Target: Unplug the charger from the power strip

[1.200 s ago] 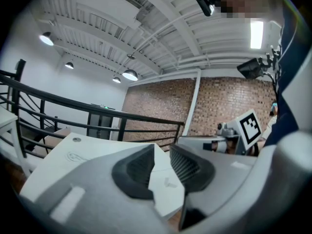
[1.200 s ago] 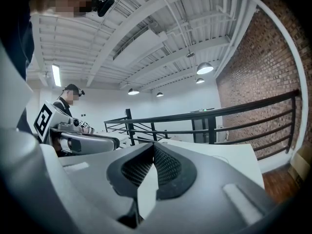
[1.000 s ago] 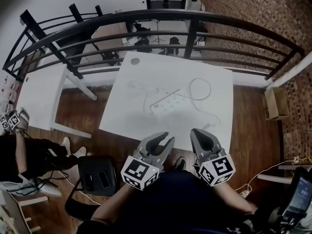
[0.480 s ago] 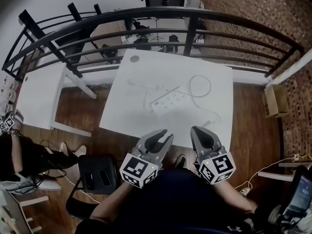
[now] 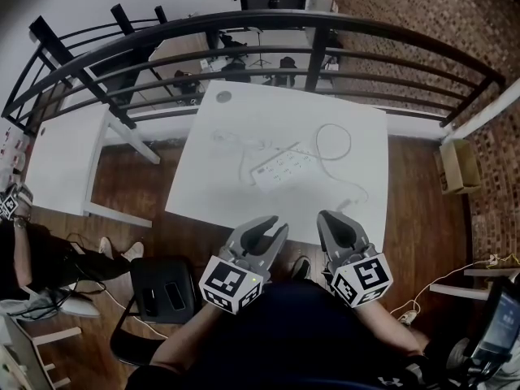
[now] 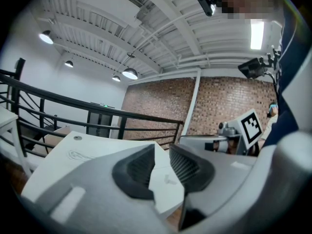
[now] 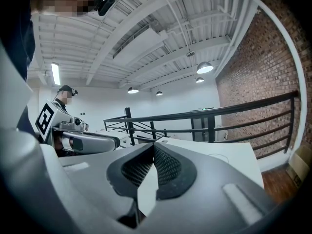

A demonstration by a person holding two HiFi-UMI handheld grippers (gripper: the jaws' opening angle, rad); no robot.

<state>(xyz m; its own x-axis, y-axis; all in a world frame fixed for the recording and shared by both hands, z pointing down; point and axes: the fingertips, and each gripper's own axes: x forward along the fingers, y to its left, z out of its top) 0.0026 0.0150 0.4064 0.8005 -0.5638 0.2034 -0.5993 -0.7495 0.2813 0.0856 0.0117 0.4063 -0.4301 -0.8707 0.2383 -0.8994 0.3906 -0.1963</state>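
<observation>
A white power strip [image 5: 283, 169] lies slantwise in the middle of the white table [image 5: 211, 193]. Its thick cord [image 5: 334, 145] loops to the right of it. A thin cable [image 5: 230, 142] curls away from its left end; the charger itself is too small to make out. My left gripper [image 5: 274, 225] [image 6: 162, 147] hovers off the table's near edge, shut, with nothing between the pads. Beside it, my right gripper [image 5: 331, 216] [image 7: 153, 145] is shut and empty too. Both point toward the strip, well short of it.
A black railing [image 5: 268, 23] runs behind the table. A second white table [image 5: 65, 153] stands to the left, and a person [image 5: 32, 258] sits near it. A black chair [image 5: 158, 295] is at lower left. A cardboard box [image 5: 459, 173] stands on the floor at right.
The left gripper's jaws have drawn slightly closer together. Neither gripper has moved. The seated person at the left has shifted an arm.
</observation>
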